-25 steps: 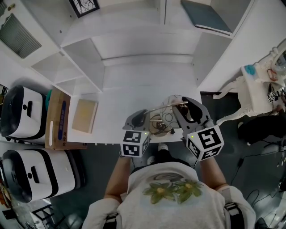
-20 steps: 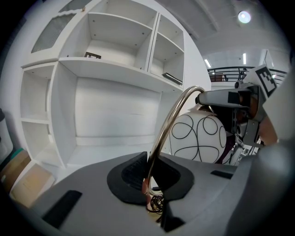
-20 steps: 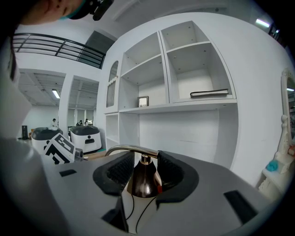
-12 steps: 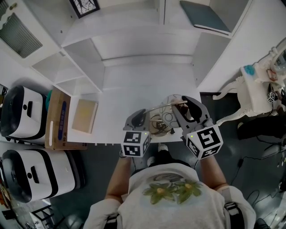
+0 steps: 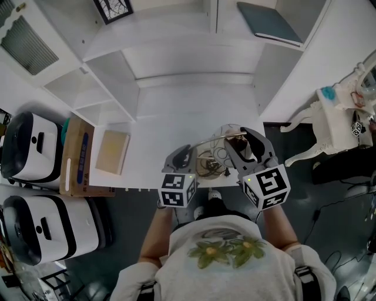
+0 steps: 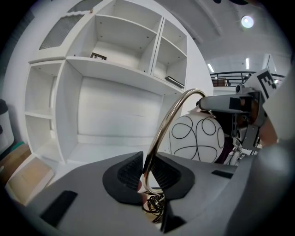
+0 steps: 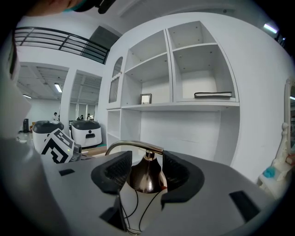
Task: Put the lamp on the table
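The lamp has a curved brass arm (image 6: 171,119) and a white globe shade (image 6: 196,138) with black line loops. It is over the near edge of the white desk (image 5: 176,117); whether it rests on it I cannot tell. My left gripper (image 6: 147,169) is shut on the arm low down, above a tangle of black cord. My right gripper (image 7: 146,171) has just been opening. The shade's dark bronze cap (image 7: 146,177) sits between its pads, which no longer press on it. From the head view, the left gripper (image 5: 187,154) and right gripper (image 5: 242,139) flank the lamp (image 5: 218,156).
White shelving rises behind the desk, with a book (image 5: 270,20) and a small framed picture (image 5: 110,7) on it. A wooden board (image 5: 111,151) and a cardboard box (image 5: 76,156) lie to the left, beside two white machines (image 5: 32,147). A white side table (image 5: 335,123) stands at the right.
The right gripper's marker cube has shifted slightly as its jaws spread. The lamp and the left gripper have stayed where they were.
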Tool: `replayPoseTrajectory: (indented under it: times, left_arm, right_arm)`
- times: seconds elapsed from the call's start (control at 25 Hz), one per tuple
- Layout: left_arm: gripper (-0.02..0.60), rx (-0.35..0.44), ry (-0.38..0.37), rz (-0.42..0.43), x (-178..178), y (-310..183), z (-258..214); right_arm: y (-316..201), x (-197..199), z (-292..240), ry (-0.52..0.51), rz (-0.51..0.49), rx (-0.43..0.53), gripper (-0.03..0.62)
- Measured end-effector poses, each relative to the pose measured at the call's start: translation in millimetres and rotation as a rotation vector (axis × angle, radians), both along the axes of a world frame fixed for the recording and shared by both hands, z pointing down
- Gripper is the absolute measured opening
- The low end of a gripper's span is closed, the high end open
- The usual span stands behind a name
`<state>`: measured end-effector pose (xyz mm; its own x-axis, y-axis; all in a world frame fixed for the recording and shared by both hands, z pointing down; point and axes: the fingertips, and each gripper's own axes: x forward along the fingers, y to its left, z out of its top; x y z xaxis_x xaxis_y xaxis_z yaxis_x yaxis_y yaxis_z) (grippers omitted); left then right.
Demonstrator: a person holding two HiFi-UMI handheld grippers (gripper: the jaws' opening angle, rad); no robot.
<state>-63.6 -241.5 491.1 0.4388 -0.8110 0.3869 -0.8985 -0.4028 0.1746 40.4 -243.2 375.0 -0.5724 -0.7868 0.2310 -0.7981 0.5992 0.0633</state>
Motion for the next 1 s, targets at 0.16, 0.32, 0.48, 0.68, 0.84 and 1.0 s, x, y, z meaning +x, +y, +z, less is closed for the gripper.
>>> replayPoseTrajectory:
  times: [0.16, 0.32, 0.48, 0.68, 0.84, 1.0]
  left_arm:
    - [0.154, 0.018, 0.018, 0.039, 6.3, 3.4, -6.6]
    - [0.161, 0.044, -0.015, 0.042, 7.0, 7.2, -11.1]
    - [0.161, 0.068, -0.002, -0.002, -1.9, 9.9, -18.0]
    - [0.161, 0.093, 0.007, -0.044, -12.5, 15.9, -25.6]
    - [0.161, 0.099, 0.022, -0.048, -14.8, 22.3, -32.0]
    - [0.145, 0.109, 0.026, -0.053, -15.9, 29.3, -38.4]
  right_arm:
    - [3.1, 2.0, -0.1, -0.003, 0.012, 0.001, 0.201]
    - [8.2, 4.2, -2.1, -0.002, 0.019, 0.001, 0.206]
    - [13.4, 6.1, -4.8, -0.012, 0.025, 0.01, 0.204]
    - [19.8, 11.1, -7.8, -0.033, 0.039, 0.016, 0.204]
    - [25.1, 11.6, -8.9, -0.044, 0.035, 0.013, 0.202]
    - [31.8, 11.8, -9.7, -0.057, 0.036, 0.016, 0.178]
